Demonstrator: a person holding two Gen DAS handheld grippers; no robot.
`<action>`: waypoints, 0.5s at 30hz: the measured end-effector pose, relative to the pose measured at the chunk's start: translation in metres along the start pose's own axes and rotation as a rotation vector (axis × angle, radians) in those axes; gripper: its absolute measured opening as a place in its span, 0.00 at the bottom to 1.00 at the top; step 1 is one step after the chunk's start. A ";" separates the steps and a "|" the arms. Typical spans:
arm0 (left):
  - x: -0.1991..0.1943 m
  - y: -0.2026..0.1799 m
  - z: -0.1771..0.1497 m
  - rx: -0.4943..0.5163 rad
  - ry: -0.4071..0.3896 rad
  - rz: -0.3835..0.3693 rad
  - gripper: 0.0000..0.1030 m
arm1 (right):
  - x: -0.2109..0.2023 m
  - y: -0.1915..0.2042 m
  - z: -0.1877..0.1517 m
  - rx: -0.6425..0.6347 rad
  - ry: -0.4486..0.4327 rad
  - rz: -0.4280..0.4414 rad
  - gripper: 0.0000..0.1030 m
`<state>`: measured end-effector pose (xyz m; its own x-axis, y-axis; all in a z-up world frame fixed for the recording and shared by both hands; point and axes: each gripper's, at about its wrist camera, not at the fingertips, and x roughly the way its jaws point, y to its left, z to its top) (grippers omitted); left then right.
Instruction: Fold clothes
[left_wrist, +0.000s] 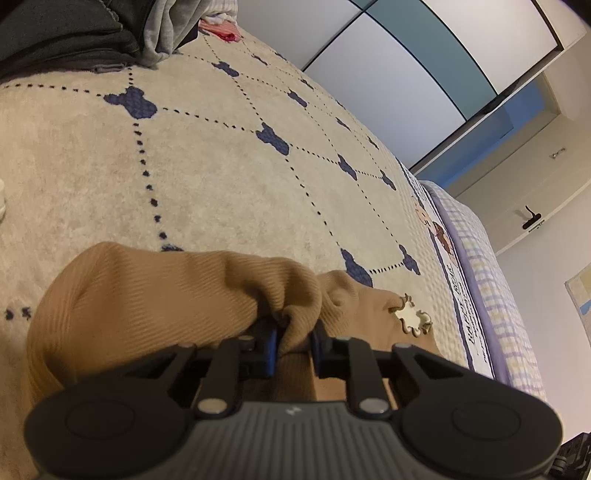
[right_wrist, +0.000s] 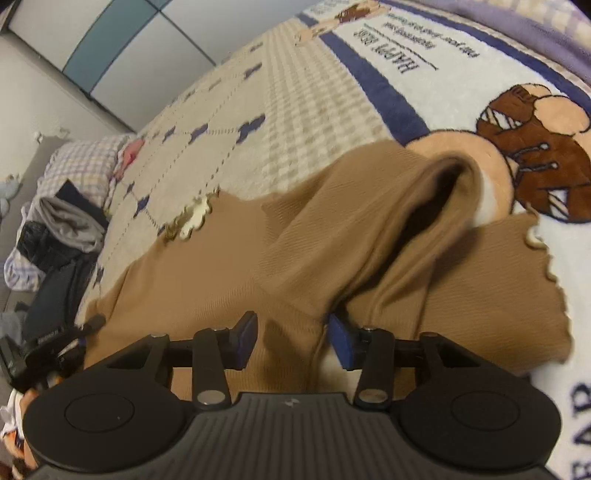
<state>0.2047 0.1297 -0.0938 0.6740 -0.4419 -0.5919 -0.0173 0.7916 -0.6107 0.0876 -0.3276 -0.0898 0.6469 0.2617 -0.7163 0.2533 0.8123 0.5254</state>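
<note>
Garment: tan ribbed knit top, lying on the bed over a cream blanket with navy bear shapes and dotted lines. Frilled cream-edged trim shows at one edge; more scalloped hem on the far right in the right wrist view.

Left claw: pinching a bunched fold of the tan fabric, blue pads drawn in close on it, cloth puckered between them. The fold rises off the blanket in a soft hump to the left of the pinch.

Right claw: pads stand apart in its own view, a ridge of fabric between them; the frame is blurred and I cannot tell whether either pad presses on the cloth.

Handling, as I judge it: light, limp, stretchy rib knit. It drapes and sags at once, holds no shape, so a single pinch only lifts a peak. An open sleeve or neck tube gapes at the upper right, likely to flop if the piece is swung. Not slippery; ribbing should give the pads purchase. Not fragile, though the frill could snag.

Best hold: both layers at seams or hem corners, well apart, keeping the edge taut between both claws.

Pile of dark and grey clothes sits at the far end of the bed.
</note>
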 end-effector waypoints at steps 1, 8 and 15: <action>-0.001 -0.003 -0.001 0.012 -0.013 0.002 0.14 | 0.001 0.000 0.002 0.004 -0.019 -0.011 0.10; -0.012 -0.008 -0.001 0.001 -0.121 -0.064 0.13 | -0.012 0.004 0.038 -0.060 -0.194 -0.074 0.08; 0.004 -0.011 0.002 0.051 -0.152 -0.014 0.13 | 0.015 0.010 0.063 -0.110 -0.217 -0.093 0.09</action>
<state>0.2088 0.1201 -0.0880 0.7783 -0.3869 -0.4945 0.0277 0.8080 -0.5886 0.1454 -0.3487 -0.0662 0.7668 0.0752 -0.6375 0.2466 0.8824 0.4006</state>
